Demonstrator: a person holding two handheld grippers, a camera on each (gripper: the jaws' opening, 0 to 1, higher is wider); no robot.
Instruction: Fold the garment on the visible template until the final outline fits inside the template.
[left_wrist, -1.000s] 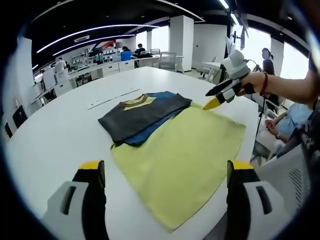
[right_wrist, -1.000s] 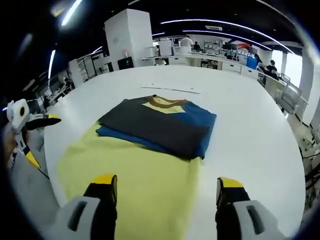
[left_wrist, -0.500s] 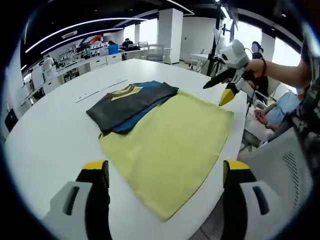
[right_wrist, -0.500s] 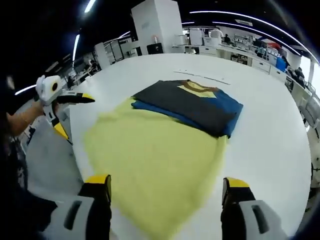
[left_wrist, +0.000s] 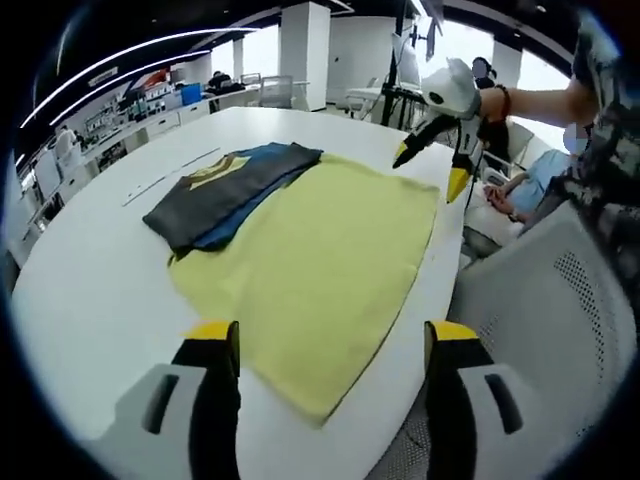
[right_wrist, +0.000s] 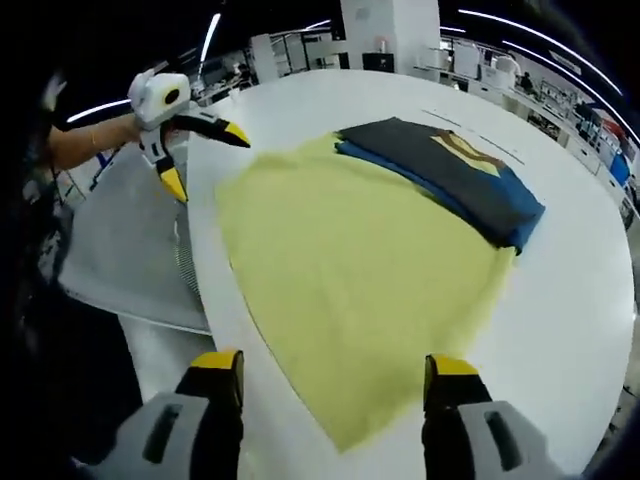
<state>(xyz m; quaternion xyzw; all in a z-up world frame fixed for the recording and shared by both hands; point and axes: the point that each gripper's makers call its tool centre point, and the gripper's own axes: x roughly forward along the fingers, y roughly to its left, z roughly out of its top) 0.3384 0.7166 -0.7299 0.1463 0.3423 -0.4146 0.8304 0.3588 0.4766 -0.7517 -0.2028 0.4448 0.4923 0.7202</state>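
garment (left_wrist: 228, 185): matt cloth | template (left_wrist: 320, 265): matt yellow cloth | table (left_wrist: 90, 270): smooth white, slight sheen

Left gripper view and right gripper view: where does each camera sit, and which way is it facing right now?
Left gripper view: rides the open left gripper, facing across the yellow cloth template to the folded dark grey and blue garment; the right gripper and hand show.
Right gripper view: rides the open right gripper, facing the opposite way; the left gripper shows.
Shared: template, garment, round white table.

A folded dark garment (right_wrist: 450, 172) is seen overlapping the far edge of a yellow template (right_wrist: 350, 270) on the white desk (right_wrist: 580, 300); the right tongs (right_wrist: 330, 375) are held open nearby.
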